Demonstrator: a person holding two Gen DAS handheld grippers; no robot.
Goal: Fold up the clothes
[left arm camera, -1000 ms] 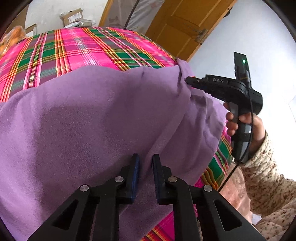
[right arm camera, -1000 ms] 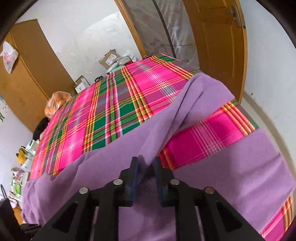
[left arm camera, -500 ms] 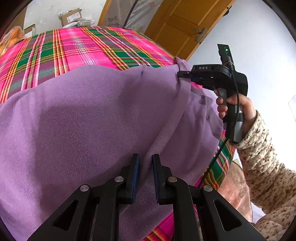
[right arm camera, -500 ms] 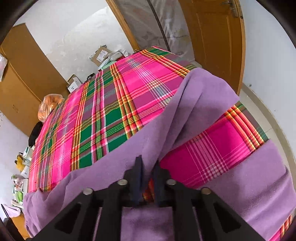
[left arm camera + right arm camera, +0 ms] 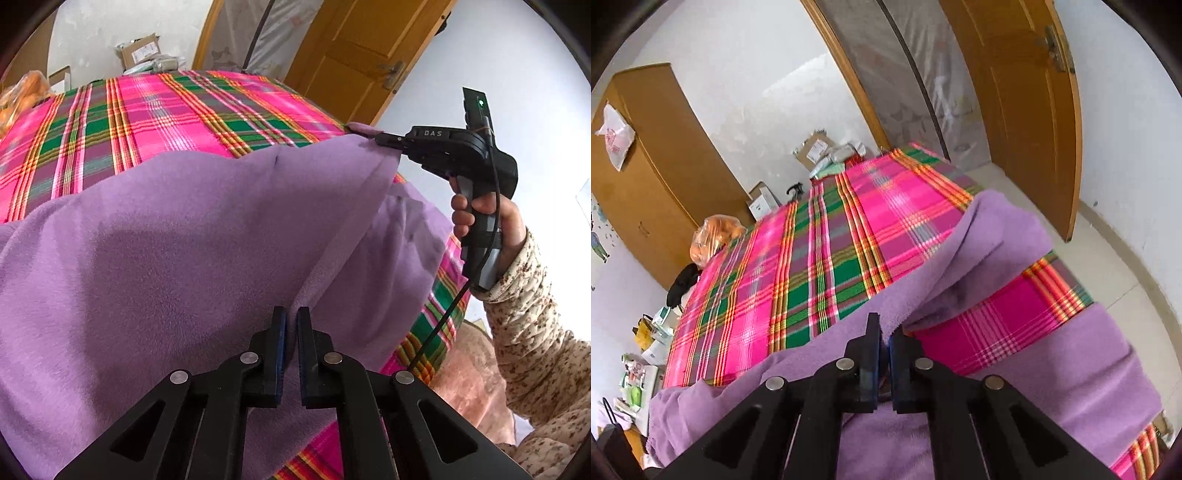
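I see both grippers, left [image 5: 290,332] and right [image 5: 886,341], fingers pinching the purple fleece cloth [image 5: 166,240], lifted over the plaid bed [image 5: 798,273].

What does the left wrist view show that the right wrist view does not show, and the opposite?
Only the left wrist view shows the person's hand in a floral sleeve holding the right gripper from outside, shut on a corner of the soft purple fleece garment.

Only the right wrist view shows the tall wooden wardrobe, the white plastic bag hanging on it, and the cluttered shelves beside the bed.

Both show the pink and green plaid bedsheet, the wooden door, cardboard boxes and an orange bag.
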